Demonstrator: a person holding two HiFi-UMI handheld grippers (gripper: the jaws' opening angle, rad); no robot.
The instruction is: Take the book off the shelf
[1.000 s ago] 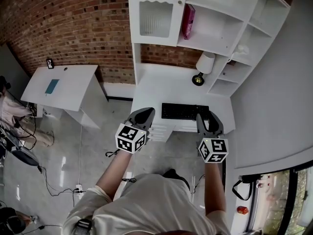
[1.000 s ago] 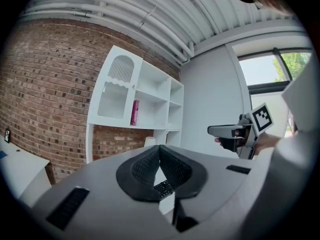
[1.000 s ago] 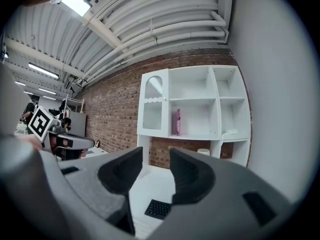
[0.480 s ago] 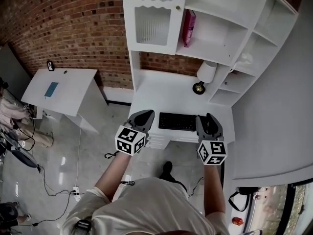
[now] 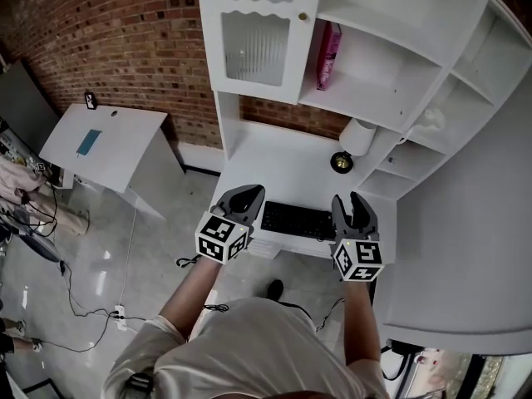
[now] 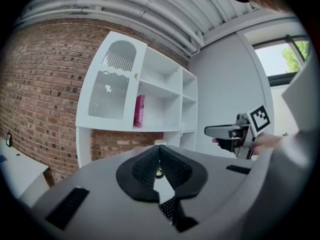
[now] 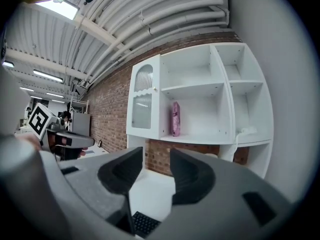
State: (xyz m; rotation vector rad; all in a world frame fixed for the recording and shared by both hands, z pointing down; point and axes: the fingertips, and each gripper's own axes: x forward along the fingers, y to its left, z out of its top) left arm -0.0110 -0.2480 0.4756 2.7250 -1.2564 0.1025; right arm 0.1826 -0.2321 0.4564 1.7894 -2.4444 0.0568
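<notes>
A pink book (image 5: 329, 56) stands upright on a white shelf (image 5: 366, 98), next to a cabinet with a ribbed glass door (image 5: 253, 48). The same pink book (image 6: 139, 111) shows in the left gripper view, and the pink book (image 7: 175, 118) stands dead ahead in the right gripper view. My left gripper (image 5: 246, 196) is held in front of the desk, jaws shut, nothing between them. My right gripper (image 5: 353, 210) is beside it, open and empty. Both are well short of the book and below it.
A white desk (image 5: 274, 160) under the shelves carries a black keyboard (image 5: 298, 220) and a small white-shaded lamp (image 5: 356, 140). A white object (image 5: 429, 120) lies on a right-hand shelf. A second white table (image 5: 96, 144) with a blue item stands left, against the brick wall (image 5: 125, 32).
The shelving and desk have shifted nearer and lower in the head view; I have stepped closer. Both grippers keep their pose and jaw state.
</notes>
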